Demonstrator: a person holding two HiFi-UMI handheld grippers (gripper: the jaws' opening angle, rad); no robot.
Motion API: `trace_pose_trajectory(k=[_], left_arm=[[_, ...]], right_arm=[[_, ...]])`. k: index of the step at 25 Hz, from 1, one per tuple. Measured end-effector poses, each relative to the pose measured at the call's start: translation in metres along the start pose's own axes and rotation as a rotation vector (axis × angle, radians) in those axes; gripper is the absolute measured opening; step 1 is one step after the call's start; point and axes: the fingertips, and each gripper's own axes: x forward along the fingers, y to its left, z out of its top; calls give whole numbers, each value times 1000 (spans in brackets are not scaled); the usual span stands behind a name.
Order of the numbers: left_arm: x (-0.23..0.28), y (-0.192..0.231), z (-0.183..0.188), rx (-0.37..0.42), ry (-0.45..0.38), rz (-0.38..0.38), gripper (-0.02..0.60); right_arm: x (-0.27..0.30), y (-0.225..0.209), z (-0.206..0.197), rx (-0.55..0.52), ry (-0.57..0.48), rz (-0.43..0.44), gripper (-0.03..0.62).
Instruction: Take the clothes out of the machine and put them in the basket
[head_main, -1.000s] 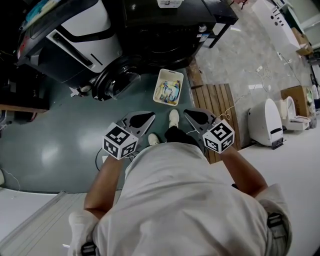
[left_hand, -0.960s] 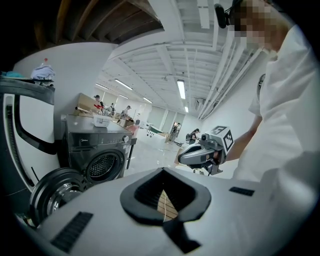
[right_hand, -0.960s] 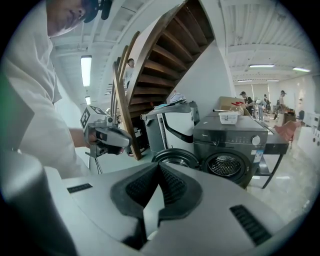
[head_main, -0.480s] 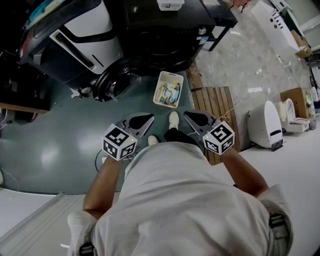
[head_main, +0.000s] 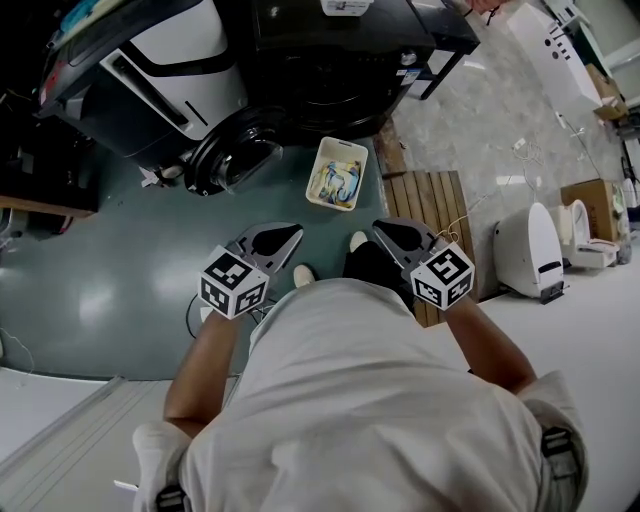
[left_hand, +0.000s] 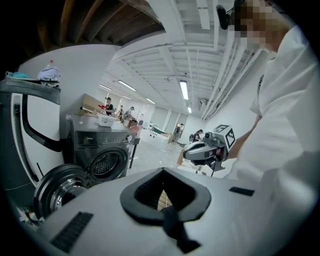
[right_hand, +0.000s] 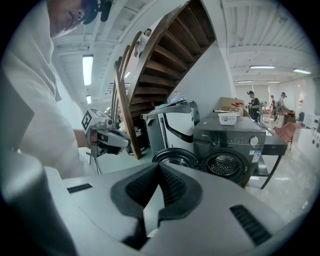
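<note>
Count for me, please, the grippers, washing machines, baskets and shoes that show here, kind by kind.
Grippers: 2, the left gripper and the right gripper.
Washing machine: 1.
Basket: 1.
White shoes: 2, the left shoe and the right shoe.
Total: 6.

The dark grey front-loading washing machine (head_main: 330, 50) stands with its round door (head_main: 232, 160) swung wide open (the perforated metal drum (right_hand: 223, 164) shows through the opening). Just in front sits a small cream basket (head_main: 343, 143), upright, holding crumpled blue, yellow and white clothes (head_main: 335, 182).
</note>
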Motion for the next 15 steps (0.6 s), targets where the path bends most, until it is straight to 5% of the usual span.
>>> trace_pose_trajectory(k=[8, 15], left_arm=[[12, 9, 9, -39, -23, 81, -3], [62, -2, 38, -43, -46, 80, -3]], right_arm=[[6, -23, 11, -42, -3, 74, 5], [-8, -63, 19, -47, -18, 101, 5]])
